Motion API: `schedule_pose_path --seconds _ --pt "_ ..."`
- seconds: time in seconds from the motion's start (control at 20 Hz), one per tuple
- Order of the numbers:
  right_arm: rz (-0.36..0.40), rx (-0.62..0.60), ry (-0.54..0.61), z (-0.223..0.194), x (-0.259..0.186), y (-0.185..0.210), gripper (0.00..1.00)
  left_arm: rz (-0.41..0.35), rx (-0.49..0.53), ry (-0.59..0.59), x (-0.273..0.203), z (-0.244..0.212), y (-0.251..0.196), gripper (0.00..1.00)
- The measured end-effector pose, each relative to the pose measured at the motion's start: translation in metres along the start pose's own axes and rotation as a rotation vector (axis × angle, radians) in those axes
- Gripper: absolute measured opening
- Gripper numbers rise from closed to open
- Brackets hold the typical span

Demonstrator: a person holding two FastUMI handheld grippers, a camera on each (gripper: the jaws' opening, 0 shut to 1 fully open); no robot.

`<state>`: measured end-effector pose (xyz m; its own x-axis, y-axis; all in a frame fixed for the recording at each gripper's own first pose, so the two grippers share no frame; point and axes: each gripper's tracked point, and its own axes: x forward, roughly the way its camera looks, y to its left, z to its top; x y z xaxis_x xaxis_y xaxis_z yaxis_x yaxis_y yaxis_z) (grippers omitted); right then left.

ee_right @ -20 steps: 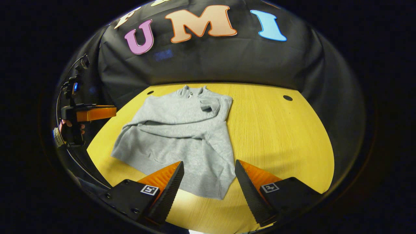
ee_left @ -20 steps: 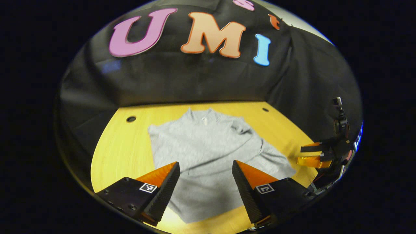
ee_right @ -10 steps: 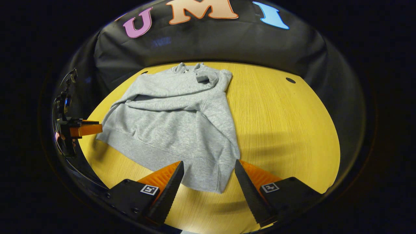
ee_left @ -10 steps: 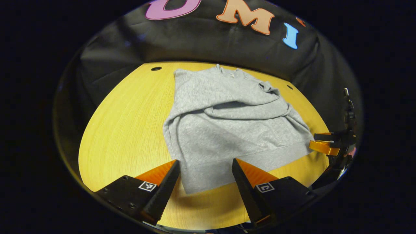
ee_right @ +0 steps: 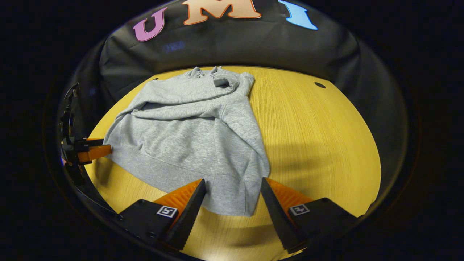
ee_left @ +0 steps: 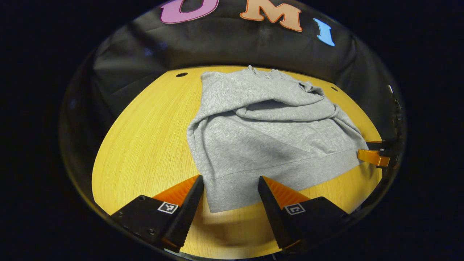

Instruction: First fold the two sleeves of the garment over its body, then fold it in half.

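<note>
Grey sweatshirt fabric is seen spread on a yellow wooden table, collar toward the far edge and ribbed hem toward the near edge. Both sleeves are laid across the chest, one over the other, so the sleeve-folding step is judged to be finished. The fold in half is judged to be the step in hand.

In the left gripper view, the left gripper is held low over the table with its jaws spread apart, one hem corner lying between its fingers without being pinched. In the right gripper view, the right gripper is likewise held wide, the other hem corner lying between its fingers. Nothing is gripped by either tool. Each gripper is also glimpsed from the side at the edge of the other's view, just beside the hem.

For the next move, both sets of jaws would need to be closed on the hem corners together. The hem would then be lifted and carried evenly toward the collar, so that the sleeves are not dragged out of place. Some bunching is visible where the sleeves cross, and it may shift.

The table surface is pale-grained wood with small round holes near its far corners. Black cloth is hung behind it as the booth's wall.
</note>
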<state>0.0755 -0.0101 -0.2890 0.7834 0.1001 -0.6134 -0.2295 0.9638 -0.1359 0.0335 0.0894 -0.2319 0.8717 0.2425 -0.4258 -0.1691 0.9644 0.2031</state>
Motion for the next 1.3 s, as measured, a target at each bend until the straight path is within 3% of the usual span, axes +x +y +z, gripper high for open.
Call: schedule_pose_path --seconds 0.1,0.2,0.3,0.35,0.4,0.45,0.5,0.55,0.75,0.8,1.0,1.3 --pt "0.014 -0.003 0.002 0.000 0.000 0.005 0.87 -0.015 0.017 -0.001 0.003 0.001 -0.004 0.87" --pt "0.035 -0.006 0.012 -0.001 0.002 0.012 0.72 -0.036 0.027 -0.001 0.006 0.004 -0.010 0.77" --pt "0.062 -0.012 0.021 -0.001 0.002 0.017 0.50 -0.073 0.040 0.005 0.009 0.008 -0.018 0.57" --pt "0.081 0.001 0.035 -0.001 0.002 0.023 0.46 -0.095 0.040 0.008 0.009 0.010 -0.023 0.41" --pt "0.086 0.020 0.039 0.001 0.002 0.025 0.28 -0.108 0.037 0.016 0.012 0.012 -0.026 0.27" --pt "0.082 0.028 0.058 -0.002 0.004 0.027 0.21 -0.113 0.034 0.023 0.014 0.013 -0.027 0.13" --pt "0.077 0.029 0.058 -0.001 0.002 0.026 0.13 -0.118 0.030 0.028 0.015 0.014 -0.028 0.09" --pt "0.071 0.033 0.063 -0.001 0.002 0.026 0.13 -0.122 0.028 0.028 0.015 0.015 -0.027 0.05" --pt "0.044 0.071 0.074 0.005 -0.002 0.026 0.13 -0.126 0.024 0.059 0.015 0.016 -0.027 0.00" --pt "0.045 0.091 0.075 0.006 -0.005 0.027 0.05 -0.127 0.008 0.068 0.013 0.017 -0.027 0.00" --pt "0.073 0.168 0.044 0.024 -0.014 0.028 0.05 -0.169 -0.120 0.034 0.006 0.037 -0.029 0.00" --pt "0.090 0.141 -0.009 0.060 -0.020 0.032 0.05 -0.219 -0.243 -0.031 0.000 0.086 -0.024 0.00"
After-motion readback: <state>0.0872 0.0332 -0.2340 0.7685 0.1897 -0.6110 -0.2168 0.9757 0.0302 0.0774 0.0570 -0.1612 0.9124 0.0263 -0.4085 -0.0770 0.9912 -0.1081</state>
